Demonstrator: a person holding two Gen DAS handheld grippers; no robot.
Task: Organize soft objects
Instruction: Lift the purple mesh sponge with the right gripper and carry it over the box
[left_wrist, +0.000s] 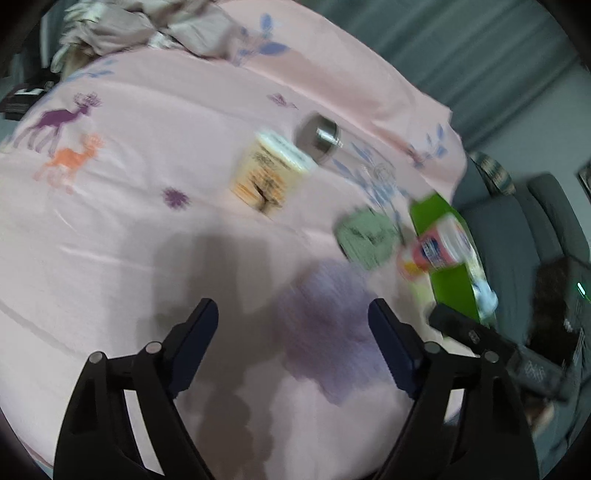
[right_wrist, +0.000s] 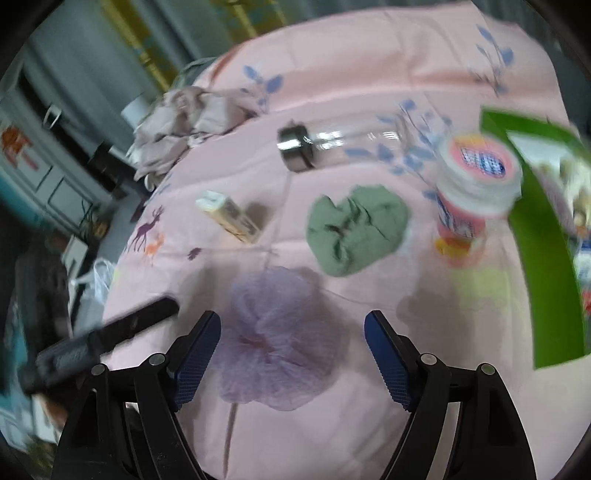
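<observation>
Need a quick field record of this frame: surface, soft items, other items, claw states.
surface: pink printed bedsheet
soft items: purple mesh bath pouf, crumpled green cloth
other items: cream rectangular pack, clear bottle with metal cap, pink-lidded jar, green box
left claw: open, nothing held
right claw: open, over the pouf, not gripping

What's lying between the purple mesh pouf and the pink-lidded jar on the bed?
In the right wrist view, the crumpled green cloth lies on the pink bedspread between the purple mesh pouf and the pink-lidded jar, set slightly farther back than both.
</observation>
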